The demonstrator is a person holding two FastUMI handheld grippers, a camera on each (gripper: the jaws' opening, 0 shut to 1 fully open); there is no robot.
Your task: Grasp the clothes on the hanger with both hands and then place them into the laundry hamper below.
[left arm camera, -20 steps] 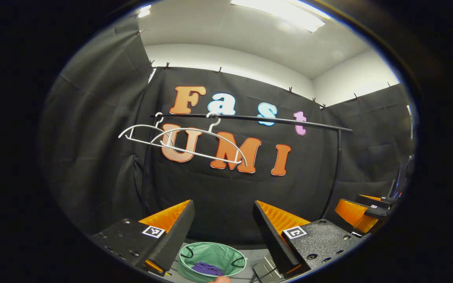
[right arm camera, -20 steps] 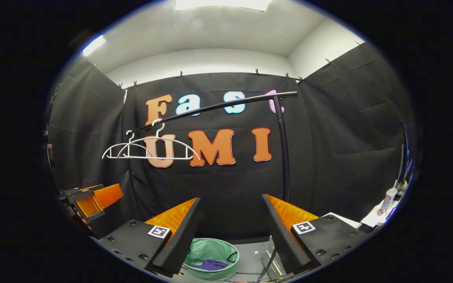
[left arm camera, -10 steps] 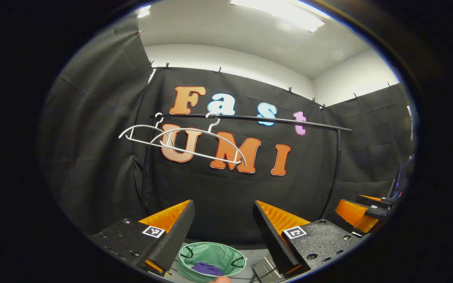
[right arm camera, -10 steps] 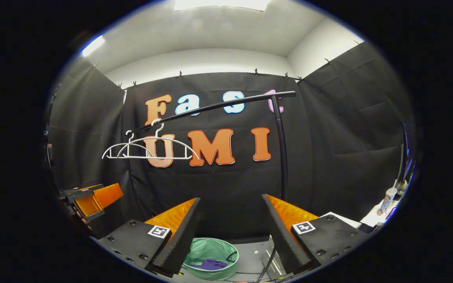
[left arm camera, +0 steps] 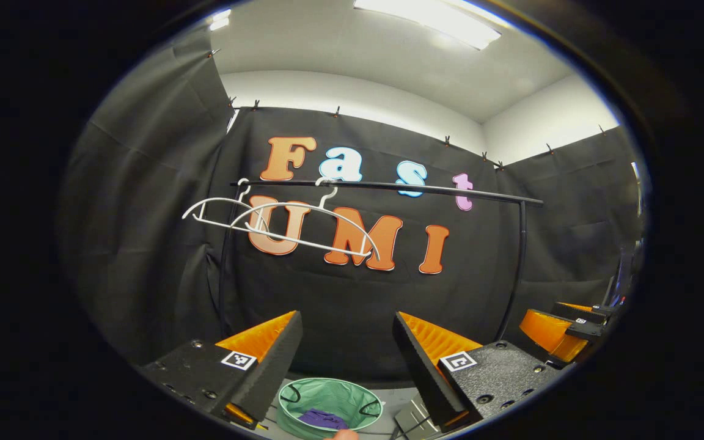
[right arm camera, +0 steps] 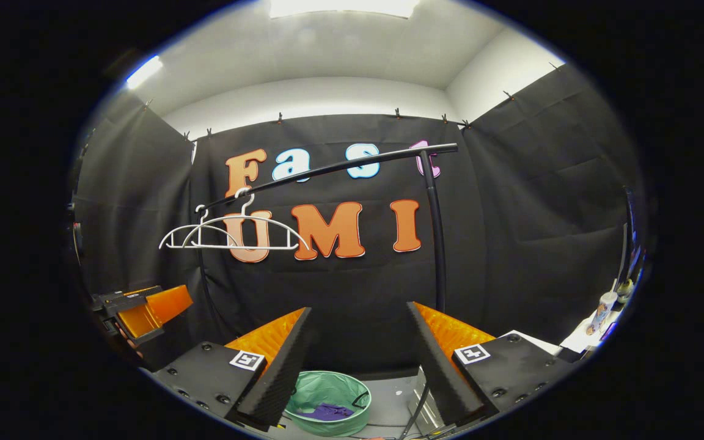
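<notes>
- Clothes: one purple garment lies inside the green laundry hamper on the floor, so the task looks essentially done.
- Two white hangers hang bare on one black rail.
- Left gripper and right gripper both stand wide apart, holding nothing, above the hamper.

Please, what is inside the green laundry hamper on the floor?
A crumpled purple garment lies at the bottom of the green hamper. The near rim and the left claw's finger cover part of the inside, so anything else there cannot be seen.
</notes>
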